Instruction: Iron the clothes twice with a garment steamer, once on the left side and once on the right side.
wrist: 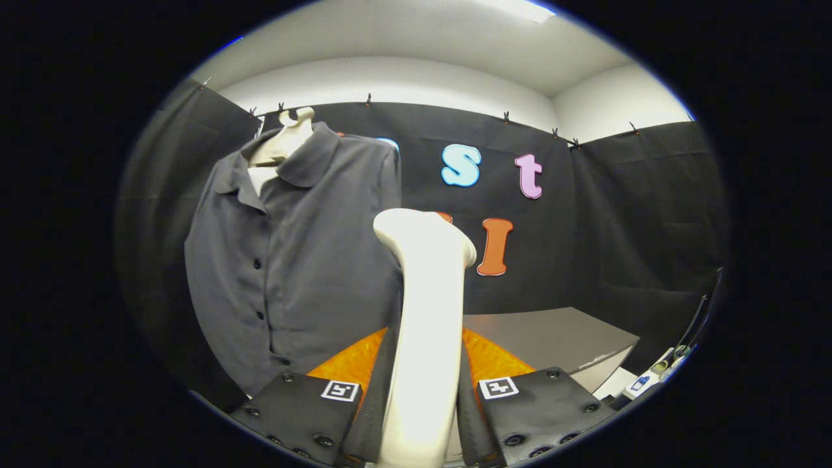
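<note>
My tool (pixel 426 390) is clamped on one white garment steamer (pixel 426 312), both fingers pressed against its upright handle, its head rising just ahead of me. One dark grey buttoned shirt (pixel 292 260) hangs on one pale hanger (pixel 286 140) against the booth wall, the steamer's head close beside its right edge; whether they touch I cannot tell. One grey table (pixel 552 335) stands beyond my fingers, its near corner pointing toward open room to the shirt's right.
</note>
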The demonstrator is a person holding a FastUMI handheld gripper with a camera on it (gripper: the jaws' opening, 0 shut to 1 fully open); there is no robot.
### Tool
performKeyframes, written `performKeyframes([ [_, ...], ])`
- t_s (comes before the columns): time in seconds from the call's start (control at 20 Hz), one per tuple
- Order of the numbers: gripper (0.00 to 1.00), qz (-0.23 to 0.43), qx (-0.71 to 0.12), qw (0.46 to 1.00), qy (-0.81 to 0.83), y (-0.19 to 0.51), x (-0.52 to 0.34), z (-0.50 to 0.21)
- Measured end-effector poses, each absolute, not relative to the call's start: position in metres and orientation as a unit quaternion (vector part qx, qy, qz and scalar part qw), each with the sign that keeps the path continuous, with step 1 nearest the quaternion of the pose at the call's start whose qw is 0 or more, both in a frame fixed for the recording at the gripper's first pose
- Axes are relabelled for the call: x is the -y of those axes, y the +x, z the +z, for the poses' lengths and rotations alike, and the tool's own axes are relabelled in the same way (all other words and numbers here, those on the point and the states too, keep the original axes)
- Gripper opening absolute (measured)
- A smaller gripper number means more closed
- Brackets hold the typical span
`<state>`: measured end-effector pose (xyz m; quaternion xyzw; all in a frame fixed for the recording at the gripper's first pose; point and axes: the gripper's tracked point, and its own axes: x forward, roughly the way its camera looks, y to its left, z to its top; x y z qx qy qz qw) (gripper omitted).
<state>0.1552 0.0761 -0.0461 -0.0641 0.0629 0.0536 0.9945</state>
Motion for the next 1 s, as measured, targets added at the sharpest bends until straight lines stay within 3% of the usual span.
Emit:
performKeyframes([
  [0.4, 0.53, 0.031, -0.012, 0.999, -0.043, 0.092, -0.108, -0.040],
  [1.0, 0.53, 0.080, -0.036, 0.995, -0.045, 0.143, -0.190, -0.092],
])
